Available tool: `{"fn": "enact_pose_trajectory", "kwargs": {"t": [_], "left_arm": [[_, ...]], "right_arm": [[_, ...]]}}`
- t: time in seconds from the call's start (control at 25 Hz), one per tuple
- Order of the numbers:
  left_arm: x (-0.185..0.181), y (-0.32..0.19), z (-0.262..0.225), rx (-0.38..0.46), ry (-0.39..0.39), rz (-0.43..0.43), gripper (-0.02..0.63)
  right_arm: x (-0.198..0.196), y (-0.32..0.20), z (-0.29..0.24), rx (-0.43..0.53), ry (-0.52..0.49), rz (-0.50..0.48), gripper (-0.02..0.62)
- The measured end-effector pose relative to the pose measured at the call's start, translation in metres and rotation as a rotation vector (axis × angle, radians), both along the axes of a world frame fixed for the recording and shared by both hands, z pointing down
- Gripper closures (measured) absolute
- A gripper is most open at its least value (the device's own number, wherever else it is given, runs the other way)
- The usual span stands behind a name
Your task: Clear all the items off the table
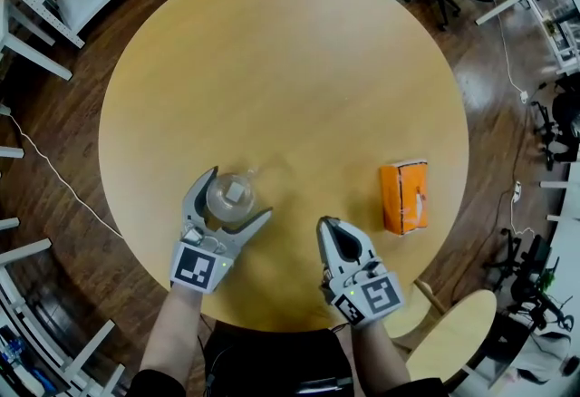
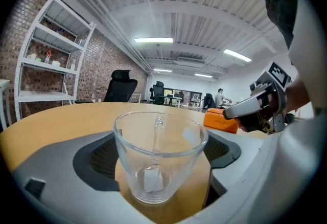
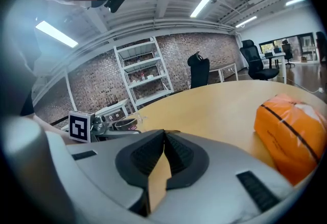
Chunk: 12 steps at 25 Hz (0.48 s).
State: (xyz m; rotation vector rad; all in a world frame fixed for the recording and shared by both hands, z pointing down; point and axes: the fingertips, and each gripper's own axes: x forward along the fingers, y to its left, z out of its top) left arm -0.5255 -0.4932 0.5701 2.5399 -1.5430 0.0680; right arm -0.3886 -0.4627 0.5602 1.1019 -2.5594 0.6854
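Left hand-held gripper stood wide open around the clear glass mug by the round wooden worktop's front edge, poised to grab it, right hand-held gripper closed, empty.

Round table: glass cup, orange pack

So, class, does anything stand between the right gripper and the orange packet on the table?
Nothing visible does. Only bare table lies between the shut right gripper and the orange packet.
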Motion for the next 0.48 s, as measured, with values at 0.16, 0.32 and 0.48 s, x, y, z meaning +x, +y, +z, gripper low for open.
{"fn": "enact_pose_trajectory", "kwargs": {"t": [0.16, 0.32, 0.48], "left_arm": [[-0.008, 0.012, -0.015, 0.015, -0.002, -0.041, 0.1], [-0.025, 0.029, -0.028, -0.009, 0.028, -0.113, 0.103], [-0.035, 0.054, -0.044, -0.025, 0.027, -0.162, 0.103]], "right_arm": [[0.012, -0.002, -0.009, 0.017, 0.007, 0.003, 0.589], [0.017, -0.001, -0.024, 0.043, -0.013, -0.003, 0.589], [0.017, 0.004, -0.056, 0.11, -0.095, -0.036, 0.589]]}}
